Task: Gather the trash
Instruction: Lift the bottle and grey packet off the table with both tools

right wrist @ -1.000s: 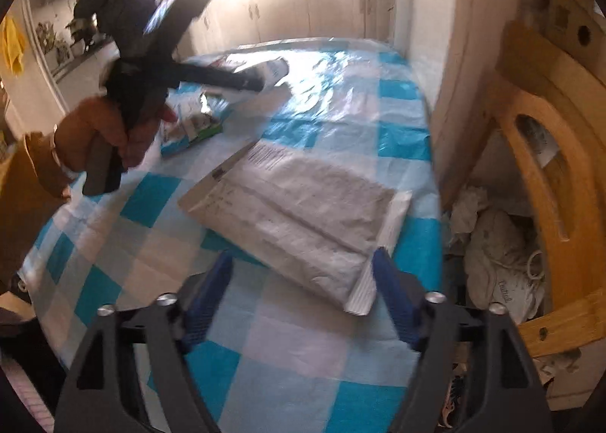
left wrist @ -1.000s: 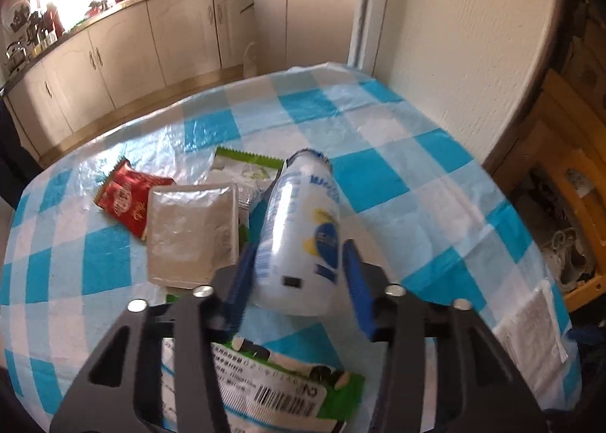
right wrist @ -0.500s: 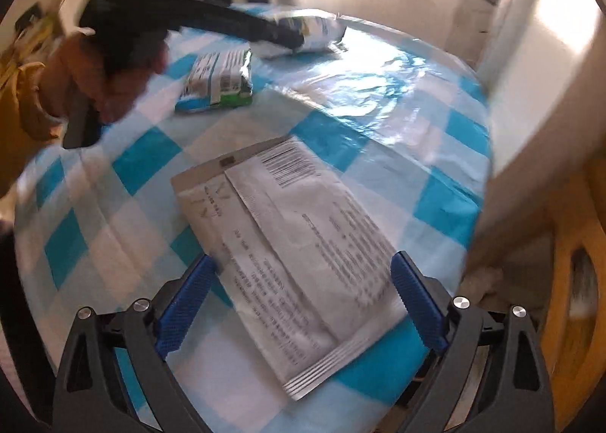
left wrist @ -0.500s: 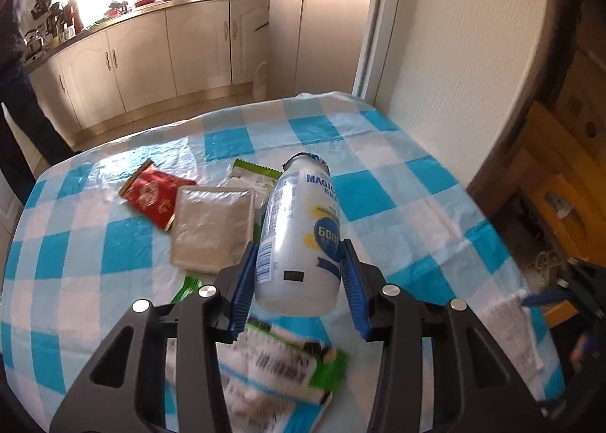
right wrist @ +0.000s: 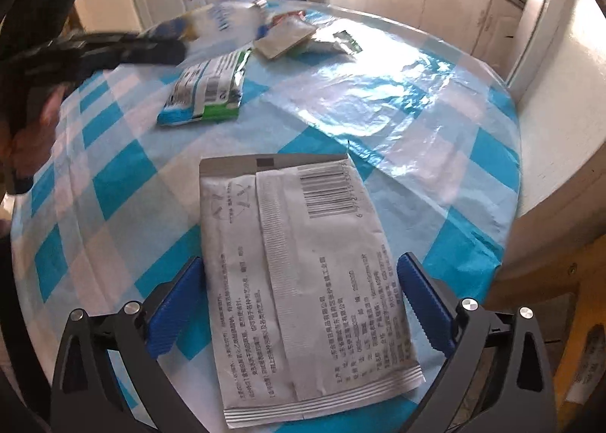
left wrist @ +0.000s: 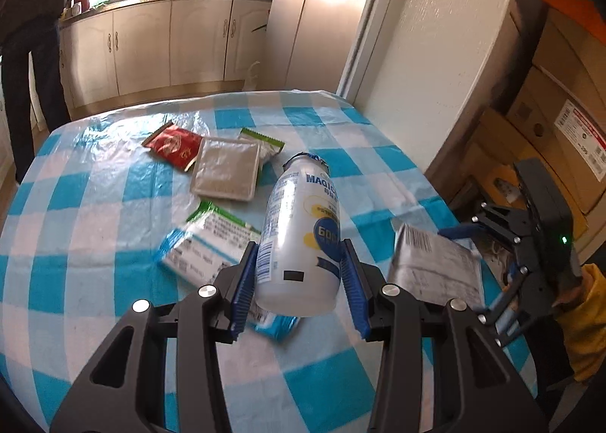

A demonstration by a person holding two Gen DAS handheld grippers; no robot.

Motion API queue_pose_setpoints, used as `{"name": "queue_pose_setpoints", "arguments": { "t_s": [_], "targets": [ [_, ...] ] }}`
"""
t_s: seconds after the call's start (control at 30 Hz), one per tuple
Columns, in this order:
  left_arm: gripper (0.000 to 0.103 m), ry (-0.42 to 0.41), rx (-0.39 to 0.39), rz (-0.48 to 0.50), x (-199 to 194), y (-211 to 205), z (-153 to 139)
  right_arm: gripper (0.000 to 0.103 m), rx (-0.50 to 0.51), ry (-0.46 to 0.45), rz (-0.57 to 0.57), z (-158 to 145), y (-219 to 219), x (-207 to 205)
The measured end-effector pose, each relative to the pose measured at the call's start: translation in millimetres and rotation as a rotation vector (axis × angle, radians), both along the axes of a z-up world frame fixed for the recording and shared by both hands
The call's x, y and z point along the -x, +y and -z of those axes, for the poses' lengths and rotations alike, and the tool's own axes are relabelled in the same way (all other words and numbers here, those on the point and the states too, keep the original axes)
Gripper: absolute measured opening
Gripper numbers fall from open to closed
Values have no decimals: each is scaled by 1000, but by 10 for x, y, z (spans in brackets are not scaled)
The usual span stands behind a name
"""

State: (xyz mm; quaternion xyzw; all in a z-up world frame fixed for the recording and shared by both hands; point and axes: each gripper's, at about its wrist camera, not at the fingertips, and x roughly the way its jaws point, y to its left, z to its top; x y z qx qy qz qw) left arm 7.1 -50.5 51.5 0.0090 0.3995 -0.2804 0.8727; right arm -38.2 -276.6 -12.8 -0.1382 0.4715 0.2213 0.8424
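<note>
Your left gripper [left wrist: 299, 278] now carries the white plastic bottle [left wrist: 301, 236] clenched above the checked counter [left wrist: 94, 228], while your right gripper's [right wrist: 299, 304] jaws, opening wider than a second ago, straddle the flat grey printed pouch [right wrist: 303, 274] lying there untouched.

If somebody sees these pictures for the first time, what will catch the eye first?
First, the white bottle clamped in the left tongs above the blue checked tablecloth. Next, the large grey packet lying flat between the right tongs, whose jaws are opening.
</note>
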Motion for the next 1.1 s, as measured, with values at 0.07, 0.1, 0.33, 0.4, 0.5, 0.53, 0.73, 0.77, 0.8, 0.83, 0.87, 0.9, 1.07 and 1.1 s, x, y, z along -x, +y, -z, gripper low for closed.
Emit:
{"name": "queue_pose_setpoints", "arguments": {
  "t_s": [0.07,0.1,0.33,0.4,0.5,0.53,0.73,0.77,0.8,0.83,0.87,0.9,1.07,1.1],
  "targets": [
    [44,8,7,0,21,41,6,96,-10,-15,30,-2,-12,7],
    [44,10,7,-1,32,55,12,95,-16,-22,53,-9,-18,21],
    [44,14,11,-13,115,189,21,80,-57,-41,185,-71,-7,123],
    [45,17,14,-17,151,241,22,78,-62,-54,229,-76,23,157],
    [45,12,11,-23,208,311,19,76,-66,-71,280,-83,79,222],
    [45,11,8,-26,238,348,20,76,-71,-74,293,-81,96,234],
    [45,1,8,-51,367,569,-9,75,-109,-96,357,-123,264,333],
    [45,2,11,-57,390,621,-14,75,-122,-99,363,-137,298,354],
    [45,1,13,-61,409,657,-21,75,-138,-102,369,-155,334,371],
    [45,-1,16,-67,439,711,-27,75,-152,-101,373,-178,366,390],
    [45,-2,19,-74,470,764,-32,75,-167,-105,378,-200,400,407],
    [45,-2,22,-80,500,815,-35,75,-190,-111,384,-234,447,435],
    [45,2,29,-111,631,1054,-34,75,-280,-94,376,-306,698,466],
    [45,2,30,-124,668,1129,-33,75,-290,-90,365,-317,785,470]
  ]
}}
